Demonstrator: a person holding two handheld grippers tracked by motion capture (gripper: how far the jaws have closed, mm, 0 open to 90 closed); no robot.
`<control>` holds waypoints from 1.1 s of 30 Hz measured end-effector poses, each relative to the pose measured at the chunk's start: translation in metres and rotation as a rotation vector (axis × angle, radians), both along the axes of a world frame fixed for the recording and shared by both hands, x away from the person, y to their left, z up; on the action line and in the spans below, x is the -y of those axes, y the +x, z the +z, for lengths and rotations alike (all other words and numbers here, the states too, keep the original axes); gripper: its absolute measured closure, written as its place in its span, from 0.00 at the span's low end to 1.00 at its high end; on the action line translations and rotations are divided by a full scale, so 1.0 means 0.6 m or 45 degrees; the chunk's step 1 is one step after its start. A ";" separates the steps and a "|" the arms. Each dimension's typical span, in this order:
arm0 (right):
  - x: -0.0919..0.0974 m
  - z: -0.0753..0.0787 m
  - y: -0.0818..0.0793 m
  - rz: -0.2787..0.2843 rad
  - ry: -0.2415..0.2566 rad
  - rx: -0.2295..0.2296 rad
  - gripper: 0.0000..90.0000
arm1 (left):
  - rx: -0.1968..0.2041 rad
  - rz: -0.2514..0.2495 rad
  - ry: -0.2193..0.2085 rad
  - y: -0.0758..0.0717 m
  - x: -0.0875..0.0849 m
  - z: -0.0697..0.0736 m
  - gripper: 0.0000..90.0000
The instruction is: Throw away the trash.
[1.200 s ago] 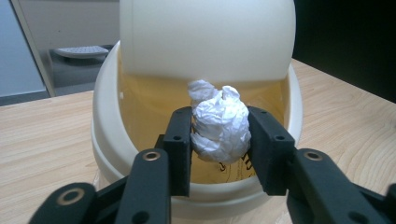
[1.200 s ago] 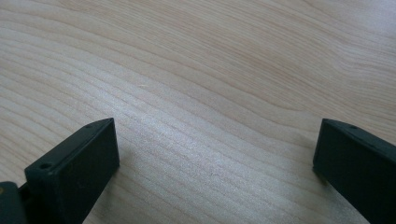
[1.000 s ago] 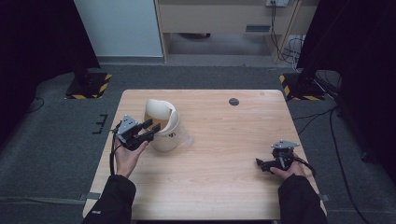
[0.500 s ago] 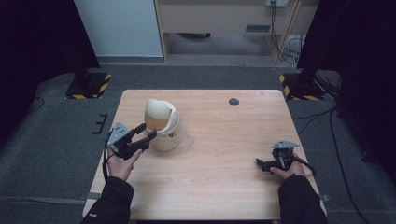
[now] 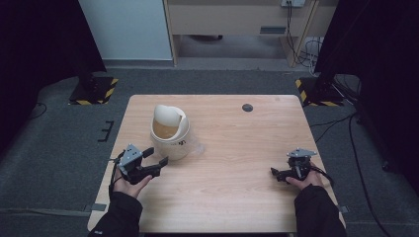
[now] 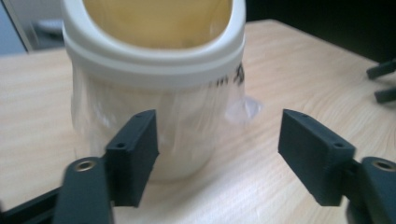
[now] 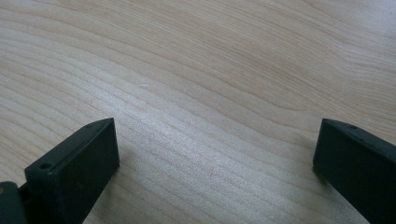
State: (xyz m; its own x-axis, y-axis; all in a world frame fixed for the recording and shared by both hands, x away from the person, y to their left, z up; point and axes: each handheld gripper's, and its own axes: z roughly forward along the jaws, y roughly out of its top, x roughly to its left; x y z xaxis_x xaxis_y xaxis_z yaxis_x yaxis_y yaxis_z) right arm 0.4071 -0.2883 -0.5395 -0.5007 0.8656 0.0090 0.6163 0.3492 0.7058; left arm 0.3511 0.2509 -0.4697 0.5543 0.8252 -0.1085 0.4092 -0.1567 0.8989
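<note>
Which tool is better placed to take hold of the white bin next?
Left. The left tool sits open right beside the white bin, jaws aimed at its side. The right tool rests open far across the table.

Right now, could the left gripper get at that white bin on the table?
Probably yes. The left gripper sits just short of the white bin, jaws open and facing it, with bare table between them and nothing in the way. The bin looks wider than the jaw gap, though.

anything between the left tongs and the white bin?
Nothing. In the left gripper view, bare table separates the open left tongs from the white bin; its clear liner hangs outside.
</note>
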 end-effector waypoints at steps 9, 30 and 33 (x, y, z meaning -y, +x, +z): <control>0.000 0.000 0.000 0.000 0.000 0.000 0.01 | -0.113 0.042 0.099 0.008 -0.008 -0.027 0.21; 0.000 0.000 0.000 0.000 0.000 0.000 0.01 | -0.395 0.111 0.325 0.031 -0.039 -0.087 0.13; 0.000 0.000 0.000 0.000 0.000 0.000 0.01 | -0.412 0.116 0.326 0.032 -0.041 -0.090 0.13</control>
